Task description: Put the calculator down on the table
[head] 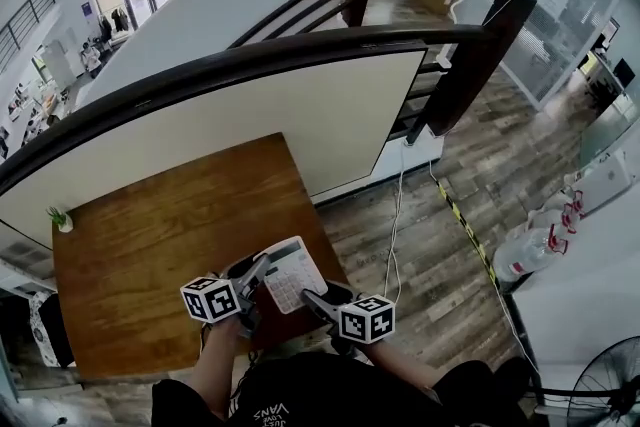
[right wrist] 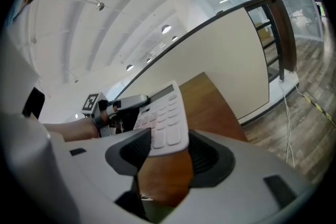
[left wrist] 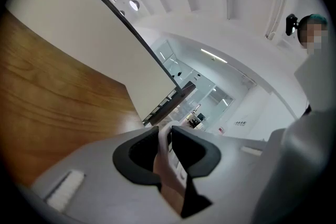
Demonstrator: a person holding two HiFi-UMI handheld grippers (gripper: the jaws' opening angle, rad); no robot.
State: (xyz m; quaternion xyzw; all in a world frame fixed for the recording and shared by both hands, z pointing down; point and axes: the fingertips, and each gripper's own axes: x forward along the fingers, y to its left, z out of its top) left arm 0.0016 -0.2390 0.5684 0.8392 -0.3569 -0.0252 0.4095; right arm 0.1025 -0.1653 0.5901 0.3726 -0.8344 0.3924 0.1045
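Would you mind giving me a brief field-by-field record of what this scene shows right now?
surface: wooden table
object: white calculator, keys up, held above the table's near right corner
left tool: closed on the calculator's left edge
right tool: closed on its near corner
status: not yet set down
also present: small potted plant at the table's far left corner

Wooden table [head: 150,255], small plant [head: 60,218] at corner

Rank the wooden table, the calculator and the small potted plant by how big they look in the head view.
1. wooden table, by far the largest.
2. calculator, much smaller; it sits nearest the camera, which may enlarge it a little.
3. potted plant, tiny at the table's far left corner.
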